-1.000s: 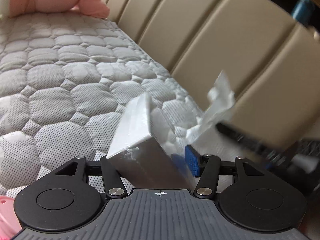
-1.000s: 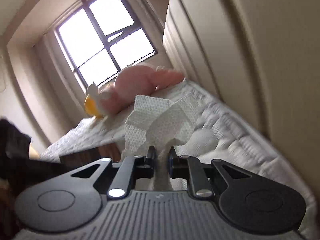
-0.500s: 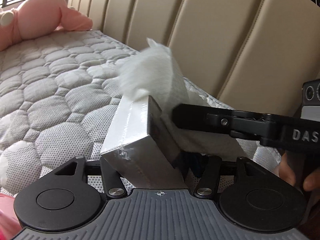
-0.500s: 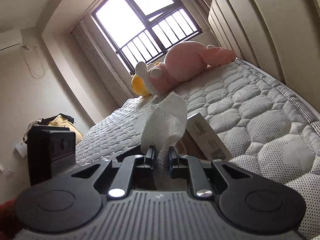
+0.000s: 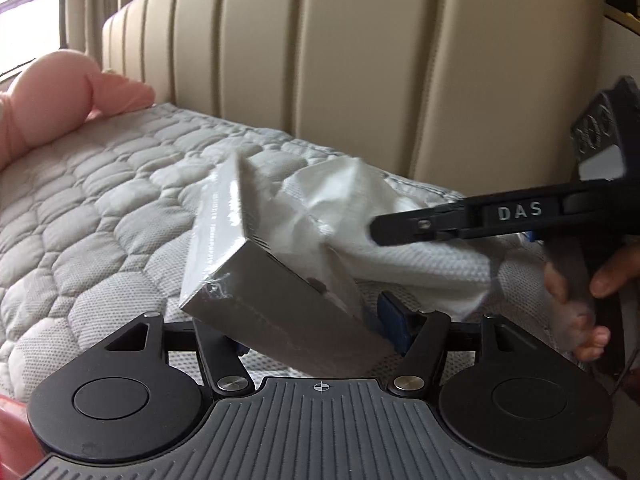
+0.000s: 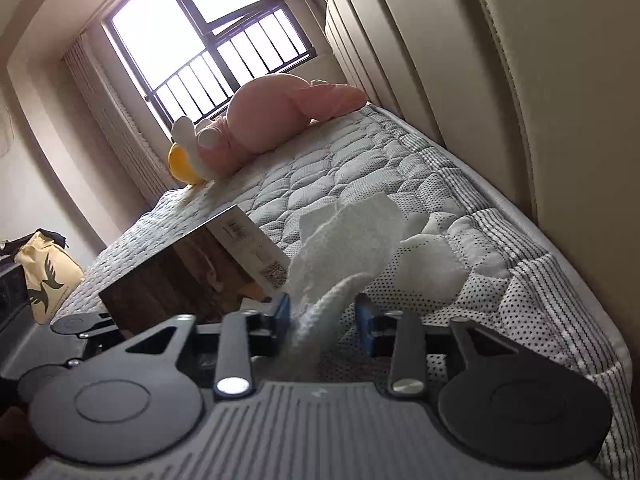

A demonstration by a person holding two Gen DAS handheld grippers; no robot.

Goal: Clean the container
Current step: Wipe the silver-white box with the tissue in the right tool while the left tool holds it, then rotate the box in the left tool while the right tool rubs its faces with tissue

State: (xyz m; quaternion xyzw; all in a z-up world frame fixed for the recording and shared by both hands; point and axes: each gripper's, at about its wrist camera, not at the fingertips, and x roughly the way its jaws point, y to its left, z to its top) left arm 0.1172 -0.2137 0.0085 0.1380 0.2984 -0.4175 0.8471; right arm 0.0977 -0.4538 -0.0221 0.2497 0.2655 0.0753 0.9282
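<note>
Over the bed (image 5: 100,216) we are clamping the box (image 5: 256,280) in the left gripper (image 5: 316,332) so the right gripper (image 6: 322,316), fingers parted, tissue (image 6: 344,236) loose between them, can be wiping it.

Right hand-held gripper (image 6: 323,318) in the foreground, blue pads spread apart, and a white paper towel (image 6: 340,256) rising between them, its lower twist blurred, so contact with either pad is hard to call. Just at ten o'clock from the pads sits the box (image 6: 192,276), a dark printed face toward us and a pale label side with codes touching the towel's edge. Part of the left hand-held gripper (image 6: 76,326) shows at nine o'clock under the box. Behind, the quilted mattress (image 6: 344,168) runs up to a pink plush toy (image 6: 272,116) at twelve o'clock, beneath the barred window (image 6: 208,40). Padded headboard (image 6: 540,80) fills two o'clock.
</note>
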